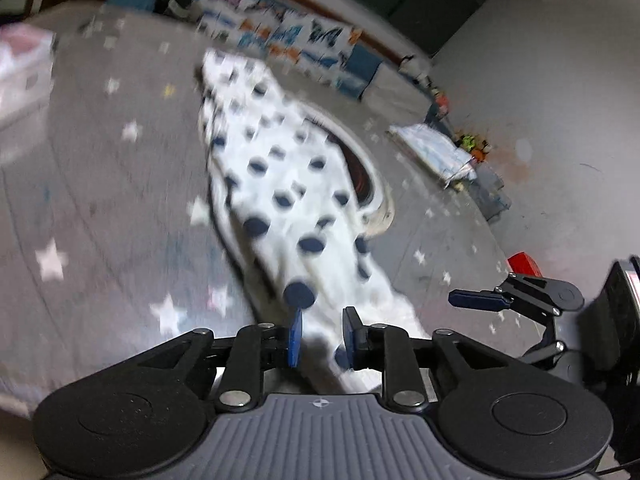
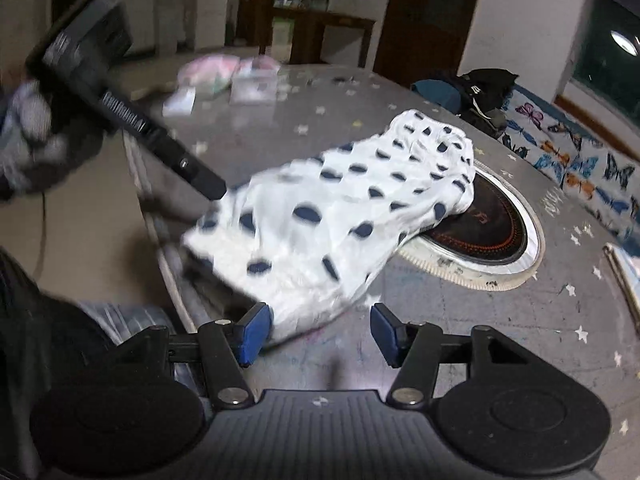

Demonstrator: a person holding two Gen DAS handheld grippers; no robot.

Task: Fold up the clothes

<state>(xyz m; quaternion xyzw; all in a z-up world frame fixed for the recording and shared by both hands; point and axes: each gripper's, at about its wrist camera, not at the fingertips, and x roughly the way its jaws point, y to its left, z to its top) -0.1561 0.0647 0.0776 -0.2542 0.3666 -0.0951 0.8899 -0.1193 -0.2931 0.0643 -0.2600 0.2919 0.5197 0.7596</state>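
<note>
Spotted cloth [image 2: 340,216] lay bunched on the grey starred table [image 2: 500,328], its far end draped over the rim of a round hotplate [image 2: 492,236] set in the tabletop, its near end at the table edge.

Left gripper [image 1: 320,336]: jaws narrow, white fabric running between the blue pads [image 1: 296,336]; looked like a pinch on the near hem, though blur left the contact unsure. Right gripper [image 2: 316,330]: jaws wide, holding nothing, one pad touching or just beside the cloth's near corner.

Judged handling: thin, light, limp; it would sag and slide on the smooth table and hold no shape by itself. Layers looked doubled, so a pinch could catch only one. Best holds seemed the corners or hem edges, one per gripper, kept taut between them. The far end could snag on the hotplate rim.
</note>
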